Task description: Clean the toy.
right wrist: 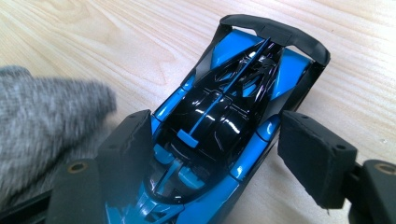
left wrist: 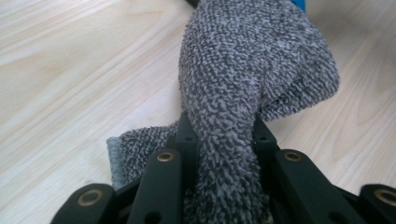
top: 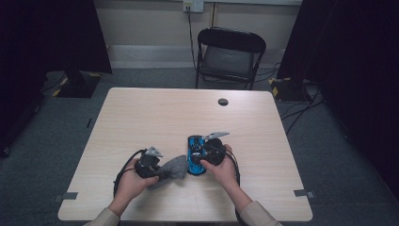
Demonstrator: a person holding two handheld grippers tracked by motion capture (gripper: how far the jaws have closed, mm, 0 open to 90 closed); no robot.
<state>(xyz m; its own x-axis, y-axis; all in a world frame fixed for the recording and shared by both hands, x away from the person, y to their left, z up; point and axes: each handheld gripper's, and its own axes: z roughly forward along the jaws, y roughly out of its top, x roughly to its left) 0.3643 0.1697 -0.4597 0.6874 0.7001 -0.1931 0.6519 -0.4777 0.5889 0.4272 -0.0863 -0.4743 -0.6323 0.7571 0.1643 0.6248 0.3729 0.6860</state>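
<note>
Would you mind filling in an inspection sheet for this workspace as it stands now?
Surface: light wooden table, with a round grommet hole near its far edge.
Job's things: blue and black toy car on the table; grey cloth right beside it.
Clutter: nothing seen.
Grippers: left gripper shut on the grey cloth; right gripper has its jaws either side of the toy car, the right-hand pad apart from it.
Cables: black cable loops from the left gripper.
Surroundings: black folding chair, wall socket, grey carpet.
</note>
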